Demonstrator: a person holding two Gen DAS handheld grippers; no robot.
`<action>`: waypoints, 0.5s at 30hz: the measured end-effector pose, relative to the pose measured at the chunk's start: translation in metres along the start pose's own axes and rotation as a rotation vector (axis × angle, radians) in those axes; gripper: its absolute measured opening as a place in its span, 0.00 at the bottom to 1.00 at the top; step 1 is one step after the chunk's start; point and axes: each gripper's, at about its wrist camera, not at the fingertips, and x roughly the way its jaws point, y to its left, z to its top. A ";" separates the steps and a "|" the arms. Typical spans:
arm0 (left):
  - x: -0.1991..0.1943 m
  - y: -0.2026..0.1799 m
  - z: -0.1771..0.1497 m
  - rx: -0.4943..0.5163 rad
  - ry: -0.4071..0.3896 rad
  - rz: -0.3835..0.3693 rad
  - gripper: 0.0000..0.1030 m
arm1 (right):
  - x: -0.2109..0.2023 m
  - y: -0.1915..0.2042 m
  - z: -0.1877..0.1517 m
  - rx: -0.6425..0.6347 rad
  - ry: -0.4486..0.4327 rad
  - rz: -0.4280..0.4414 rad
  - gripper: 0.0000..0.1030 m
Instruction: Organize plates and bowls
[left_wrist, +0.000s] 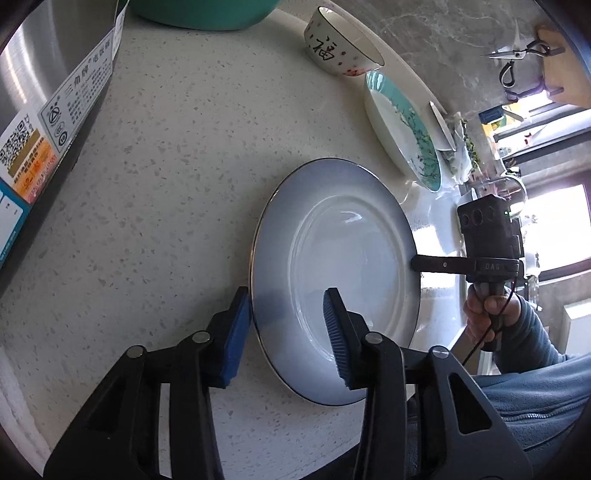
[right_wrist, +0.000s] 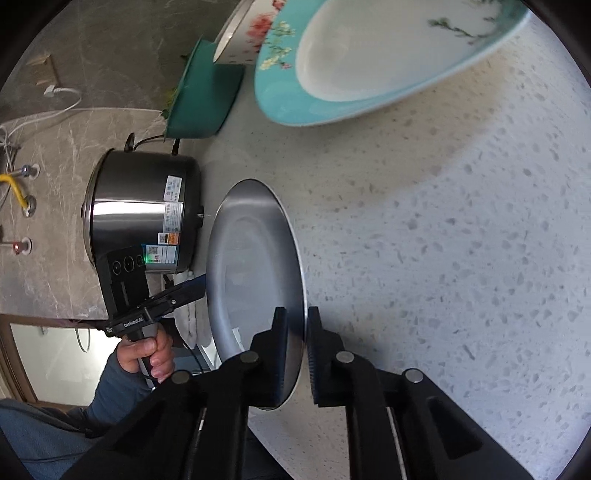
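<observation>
Here, at the far left of the left wrist view, a steel rice cooker with printed labels (left_wrist: 44, 122) stands on the speckled white tabletop (left_wrist: 166, 184), with a teal basin (left_wrist: 199, 14) behind it. The left tool (left_wrist: 288, 325) has its blue pads spread wide on either side of the near rim of a round grey-blue plate with a dark edge (left_wrist: 332, 280); one pad sits outside the rim, the other over the plate's face, and neither looks pressed on it. Further right, the right tool (left_wrist: 421, 263) grips the plate's opposite rim; in its own view the jaws are closed narrowly on that edge (right_wrist: 297, 354). Behind the plate lie a white bowl with a red character (left_wrist: 340, 44) tipped on its side and, just beside it, a turquoise floral-rimmed plate (left_wrist: 402, 133).
</observation>
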 end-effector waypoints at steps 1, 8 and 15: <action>0.000 0.000 0.000 0.002 0.004 0.001 0.35 | 0.000 0.001 0.000 0.003 -0.002 -0.003 0.10; -0.003 -0.006 -0.004 0.033 0.013 0.062 0.31 | -0.004 0.006 -0.003 0.029 -0.044 -0.036 0.13; -0.005 -0.008 -0.008 0.063 0.021 0.127 0.17 | -0.003 0.007 -0.004 0.056 -0.076 -0.046 0.13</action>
